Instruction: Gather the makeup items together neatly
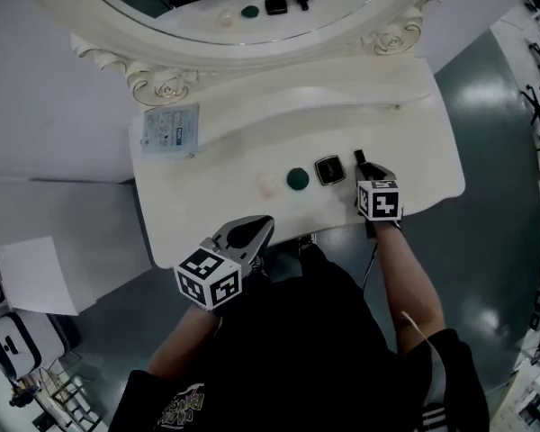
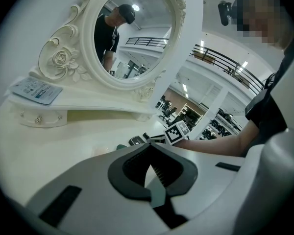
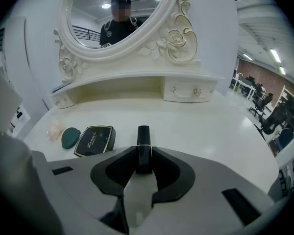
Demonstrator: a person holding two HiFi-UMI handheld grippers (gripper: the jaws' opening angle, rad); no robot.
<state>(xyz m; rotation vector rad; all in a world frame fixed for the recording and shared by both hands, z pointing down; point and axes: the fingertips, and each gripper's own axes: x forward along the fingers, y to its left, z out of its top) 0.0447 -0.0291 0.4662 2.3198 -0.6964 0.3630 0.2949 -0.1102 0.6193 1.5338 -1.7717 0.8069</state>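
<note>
With sponge, puff and compact already lined up, we are clamping the lipstick in our right gripper at the compact's three o'clock, not yet set down, our left gripper closed on nothing.

The right tongs clamp a black lipstick; a compact and a green sponge lie left on the bench.

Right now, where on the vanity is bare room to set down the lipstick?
Bare vanity top lies right of the black compact, out to its right edge, and behind the row up to the drawer shelf. Left of the pink puff is bare. Crowded: puff, green sponge and compact sit close together.
</note>
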